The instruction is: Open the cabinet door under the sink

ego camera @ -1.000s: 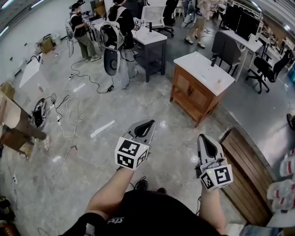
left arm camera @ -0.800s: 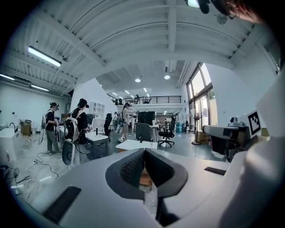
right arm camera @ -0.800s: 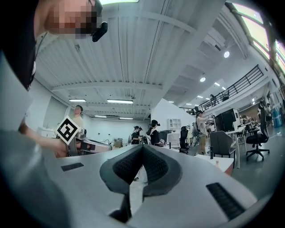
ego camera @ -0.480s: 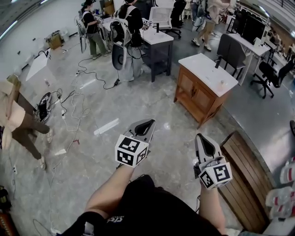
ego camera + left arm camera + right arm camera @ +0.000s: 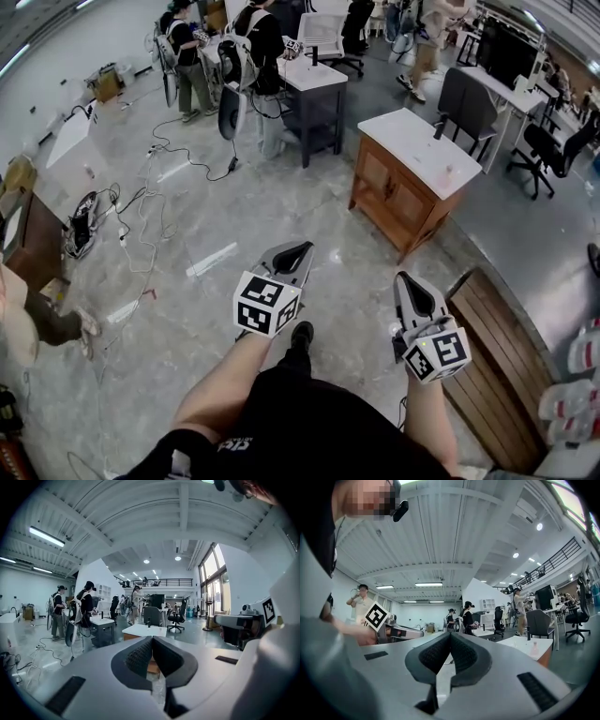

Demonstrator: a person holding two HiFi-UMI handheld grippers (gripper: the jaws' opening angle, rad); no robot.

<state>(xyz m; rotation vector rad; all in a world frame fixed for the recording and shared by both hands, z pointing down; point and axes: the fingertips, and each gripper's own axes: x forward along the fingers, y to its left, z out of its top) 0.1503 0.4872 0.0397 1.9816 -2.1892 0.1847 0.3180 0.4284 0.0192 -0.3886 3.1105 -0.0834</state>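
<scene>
Because the cabinet (image 5: pixel 401 195) stands well ahead of them, I hold my left tool (image 5: pixel 298 249) and right tool (image 5: pixel 411 279) closed on nothing, pointed toward it for the approach.

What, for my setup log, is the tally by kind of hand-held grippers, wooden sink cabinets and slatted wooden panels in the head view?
Hand-held grippers: 2 (left hand-held gripper, right hand-held gripper)
Wooden sink cabinet: 1
Slatted wooden panel: 1
Total: 4
</scene>
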